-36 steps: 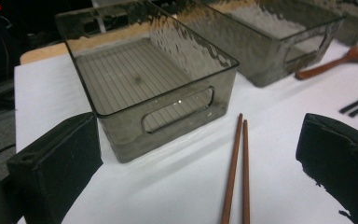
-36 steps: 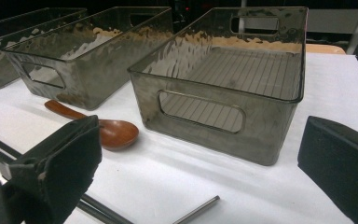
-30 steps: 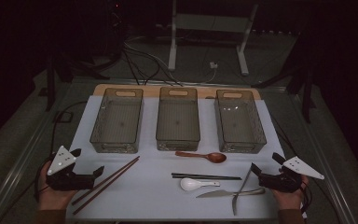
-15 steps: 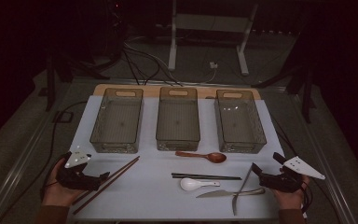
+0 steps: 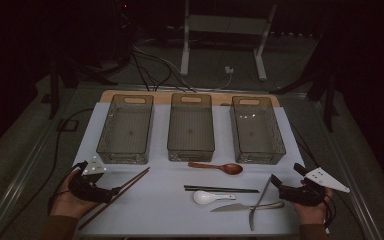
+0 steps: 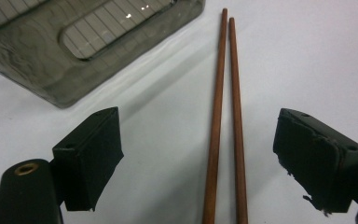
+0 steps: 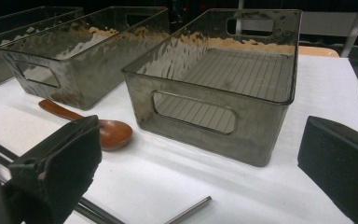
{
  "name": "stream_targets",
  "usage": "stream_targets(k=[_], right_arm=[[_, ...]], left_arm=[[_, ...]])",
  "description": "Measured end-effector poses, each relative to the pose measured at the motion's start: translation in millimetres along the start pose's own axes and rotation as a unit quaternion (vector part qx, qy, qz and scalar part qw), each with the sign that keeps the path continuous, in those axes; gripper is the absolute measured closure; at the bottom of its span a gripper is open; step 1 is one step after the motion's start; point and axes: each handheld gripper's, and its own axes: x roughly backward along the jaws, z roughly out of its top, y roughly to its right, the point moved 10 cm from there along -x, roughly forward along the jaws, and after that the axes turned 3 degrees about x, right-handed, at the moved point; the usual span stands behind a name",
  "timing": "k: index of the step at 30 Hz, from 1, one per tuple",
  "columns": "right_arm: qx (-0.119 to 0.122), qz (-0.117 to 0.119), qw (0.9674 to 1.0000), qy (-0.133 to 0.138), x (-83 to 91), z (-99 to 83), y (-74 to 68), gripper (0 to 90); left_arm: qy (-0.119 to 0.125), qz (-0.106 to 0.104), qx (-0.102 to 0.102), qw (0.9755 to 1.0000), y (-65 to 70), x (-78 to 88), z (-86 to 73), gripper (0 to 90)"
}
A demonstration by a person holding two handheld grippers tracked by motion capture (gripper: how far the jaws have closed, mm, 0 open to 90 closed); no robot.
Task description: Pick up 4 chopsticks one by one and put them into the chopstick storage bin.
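Writing: none legible.
Surface: white sheet (image 5: pixel 170 210) under three smoky clear plastic bins (image 5: pixel 190 128).
Room: dark.
Left tool (image 6: pixel 200 154): spread, closing, straddling brown wooden chopsticks (image 6: pixel 216 112) near left bin.
Right tool (image 7: pixel 200 177): spread.

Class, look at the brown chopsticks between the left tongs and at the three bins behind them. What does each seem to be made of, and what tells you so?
Brown chopsticks: probably wood or bamboo, reddish-brown with a smooth, faintly glossy surface; lacquered plastic is possible.

Bins: smoky clear plastic, it seems; the ribbed floor shows through the wavy, shiny walls, and handle slots are cut in the ends.
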Motion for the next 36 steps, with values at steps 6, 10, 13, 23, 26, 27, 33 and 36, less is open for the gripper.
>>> stream_targets(k=[6, 10, 13, 23, 26, 27, 33, 36], right_arm=[[-0.001, -0.002, 1.0, 0.001, 1.0, 0.5, 1.2, 0.0], [-0.003, -0.003, 1.0, 0.002, 1.3, 0.8, 1.6, 0.0], [-0.003, -0.004, 1.0, 0.003, 1.7, 0.9, 2.2, 0.0], [-0.006, -0.008, 0.9999, 0.006, 3.7, 1.6, 4.6, 0.0], [-0.007, -0.009, 0.9999, 0.006, 4.0, 1.3, 5.4, 0.0], [-0.007, -0.009, 0.9999, 0.006, 4.0, 1.3, 5.7, 0.0], [-0.007, -0.01, 0.9999, 0.007, 4.3, 1.3, 6.3, 0.0], [-0.007, -0.01, 0.9999, 0.007, 4.4, 1.3, 6.3, 0.0]], left_arm=[[-0.018, 0.013, 0.004, 0.9997, -0.1, -8.3, -7.1, 27.8], [-0.026, 0.001, 0.0, 0.9997, 2.7, -10.4, -10.8, 44.4], [-0.029, -0.006, -0.006, 0.9995, 4.1, -10.5, -12.5, 54.0], [-0.054, -0.012, -0.023, 0.9982, 8.7, -17.4, -21.5, 72.2], [-0.059, -0.01, -0.024, 0.9979, 9.0, -20.0, -24.0, 75.2], [-0.058, -0.01, -0.025, 0.9979, 9.2, -20.0, -23.8, 76.4], [-0.057, -0.008, -0.045, 0.9973, 12.0, -20.9, -24.3, 85.2], [-0.055, -0.005, -0.049, 0.9973, 12.2, -21.1, -24.3, 85.6]])
